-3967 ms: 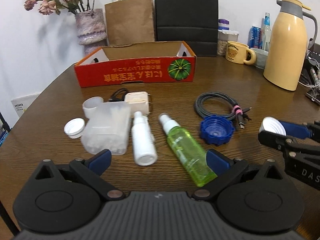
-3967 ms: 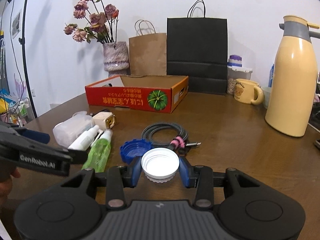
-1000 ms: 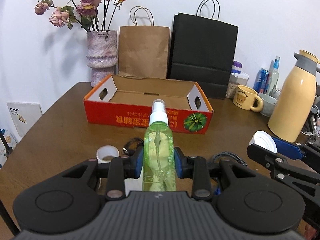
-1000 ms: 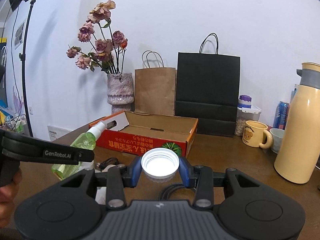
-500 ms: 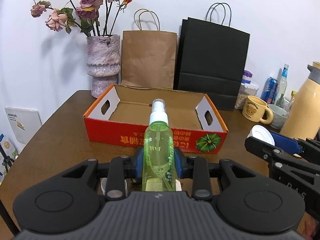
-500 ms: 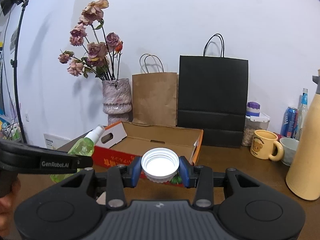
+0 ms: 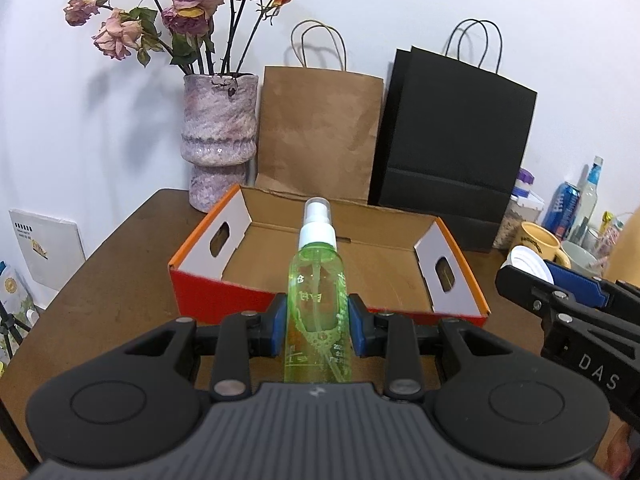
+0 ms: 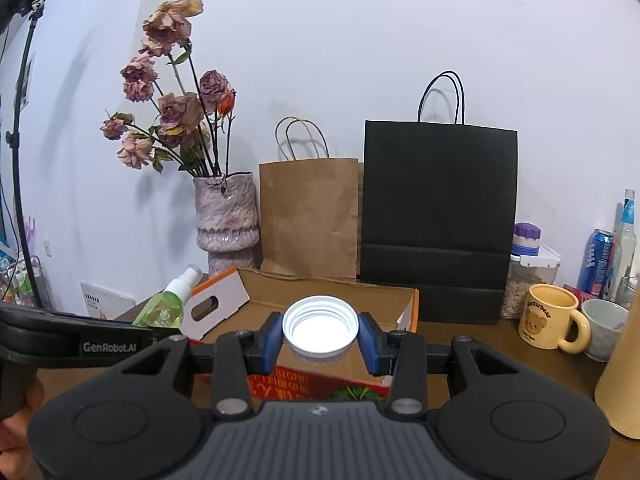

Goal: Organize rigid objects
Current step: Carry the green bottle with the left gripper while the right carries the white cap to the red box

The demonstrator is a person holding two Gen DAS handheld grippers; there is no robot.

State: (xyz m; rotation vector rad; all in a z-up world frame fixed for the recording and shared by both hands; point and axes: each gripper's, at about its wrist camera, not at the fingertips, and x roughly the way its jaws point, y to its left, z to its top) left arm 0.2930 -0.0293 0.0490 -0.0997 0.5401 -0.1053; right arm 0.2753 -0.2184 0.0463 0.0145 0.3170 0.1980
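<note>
left wrist view – vase (image 7: 219, 142), paper bags (image 7: 320, 132) behind open box (image 7: 256, 276).

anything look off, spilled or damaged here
Nothing spilled or broken. The roses in the vase are wilted and drooping. The green spray bottle and the white lid sit squarely in their grippers above the cardboard tray.

- Lighting: bright, even, indoor; white wall (image 8: 360, 40) well lit.
- Shadows: soft grey, cast on wall behind dried flowers (image 7: 188, 12) and bag handles.
- Distortion: strong fisheye curvature, dark corner vignetting.
- Focus: sharp overall; slight softness at edges.
</note>
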